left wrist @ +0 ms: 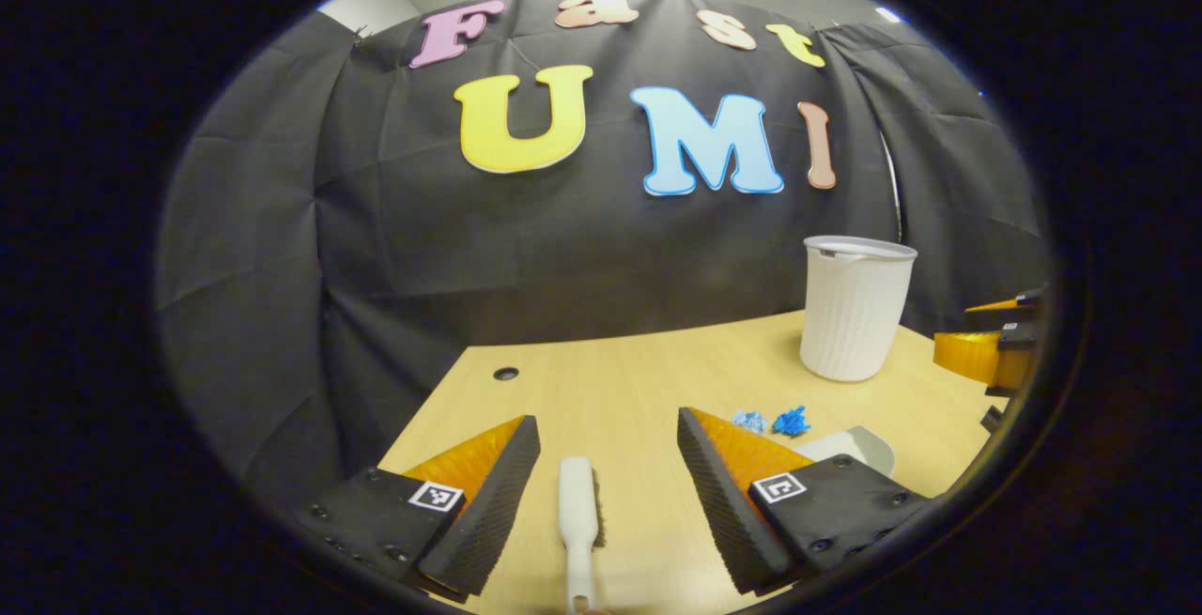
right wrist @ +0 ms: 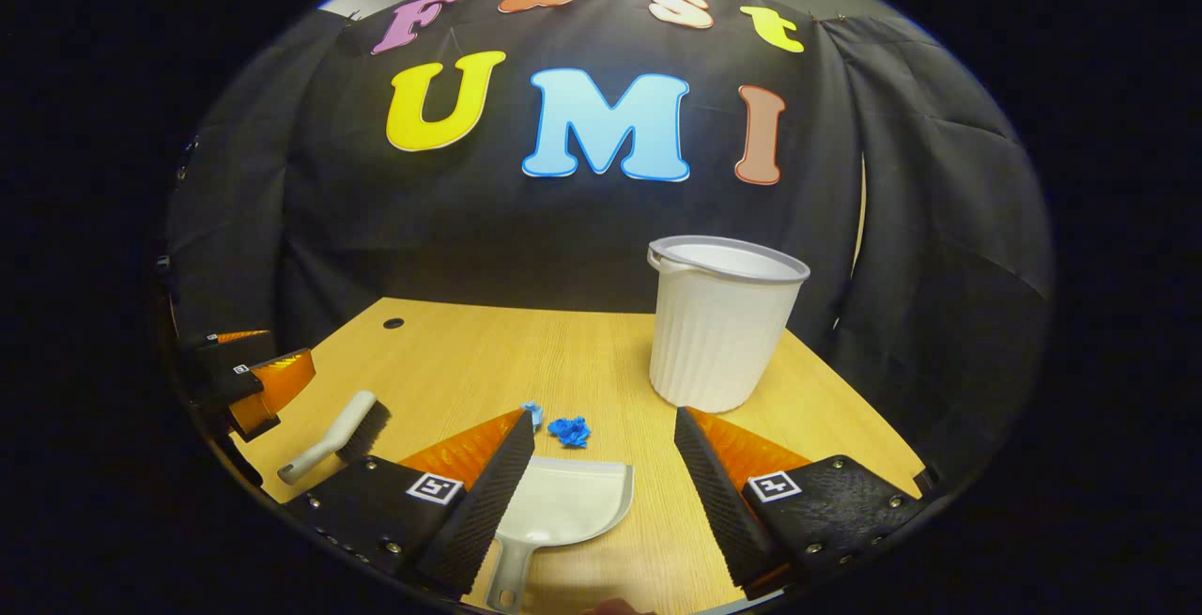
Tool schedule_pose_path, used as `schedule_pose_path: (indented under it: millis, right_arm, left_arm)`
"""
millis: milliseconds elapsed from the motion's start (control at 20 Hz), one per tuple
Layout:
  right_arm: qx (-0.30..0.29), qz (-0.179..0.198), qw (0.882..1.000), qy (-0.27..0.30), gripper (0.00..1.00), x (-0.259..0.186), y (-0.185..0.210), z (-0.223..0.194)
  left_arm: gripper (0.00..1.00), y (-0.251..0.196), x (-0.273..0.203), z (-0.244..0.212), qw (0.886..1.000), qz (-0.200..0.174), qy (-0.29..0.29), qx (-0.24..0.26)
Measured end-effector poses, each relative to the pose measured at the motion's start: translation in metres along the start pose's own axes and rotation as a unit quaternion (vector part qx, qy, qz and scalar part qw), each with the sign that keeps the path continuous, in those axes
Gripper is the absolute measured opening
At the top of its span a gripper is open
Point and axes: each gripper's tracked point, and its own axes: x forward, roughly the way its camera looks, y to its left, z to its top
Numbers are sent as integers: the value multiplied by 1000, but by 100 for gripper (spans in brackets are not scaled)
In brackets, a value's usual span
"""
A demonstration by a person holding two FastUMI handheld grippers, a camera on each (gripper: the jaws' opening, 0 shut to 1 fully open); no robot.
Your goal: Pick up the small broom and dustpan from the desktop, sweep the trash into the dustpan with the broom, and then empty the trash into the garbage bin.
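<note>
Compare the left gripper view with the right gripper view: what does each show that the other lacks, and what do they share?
Left gripper view: the left gripper is open, its fingers either side of the broom, whose handle runs toward the camera. Right gripper view: the right gripper is open over the dustpan, scoop and handle both visible. Shared: the white garbage bin, blue trash scraps, the wooden desk, and broom and dustpan, neither yet gripped.

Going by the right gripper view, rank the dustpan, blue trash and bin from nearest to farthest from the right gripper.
1. Dustpan: on the desk between the open fingers of the right gripper.
2. Blue trash: just beyond the pan's front edge.
3. Bin: upright at the far right.
</note>
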Motion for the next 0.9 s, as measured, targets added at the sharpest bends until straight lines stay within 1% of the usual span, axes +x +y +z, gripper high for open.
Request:
schedule_pose_path:
  millis: [50,100,150,200,250,300,350,400,450,500,550,600,650,700,750,850,900]
  right_arm:
    - [-2,2,1000,10,95,0,2,-6]
    - [-5,3,1000,19,94,1,3,-12]
    - [-6,4,1000,26,95,1,4,-17]
    - [-6,4,999,35,95,3,6,-23]
    - [-6,5,999,46,95,4,7,-30]
    - [-6,6,998,58,95,4,9,-36]
    - [-6,8,997,71,95,3,12,-45]
    - [-7,13,996,86,95,4,15,-53]
    - [-9,15,995,98,95,4,17,-61]
    - [-10,18,994,111,94,4,19,-67]
    - [-12,21,992,124,95,2,22,-74]
    - [-13,27,990,140,95,0,25,-79]
    - [-12,30,988,153,95,-1,28,-83]
    - [-11,34,986,166,95,-1,34,-92]
    - [-9,37,983,178,95,-3,38,-98]
    - [-3,36,978,203,95,-8,43,-111]
    - [1,36,976,213,95,-8,46,-114]
  left_arm:
    - [100,0,2,-7,1000,0,11,-4]
    - [96,3,4,-12,1000,1,19,-8]
    - [100,4,7,-17,1000,0,27,-9]
    - [100,5,8,-21,999,0,35,-6]
    - [97,6,10,-29,999,0,46,1]
    - [97,6,12,-35,998,-3,57,8]
    - [100,6,15,-42,998,-7,69,12]
    - [96,6,18,-48,997,-10,80,14]
    - [96,5,21,-56,996,-13,92,14]
    - [96,5,23,-62,994,-16,104,14]
    - [100,6,26,-68,993,-18,117,15]
    - [96,8,26,-76,991,-18,131,17]
    - [96,9,27,-84,989,-19,144,18]
    - [100,13,27,-90,987,-19,156,19]
    - [100,15,28,-97,986,-19,167,20]
    - [97,20,29,-111,981,-21,192,22]
    - [97,24,39,-108,978,-22,204,24]
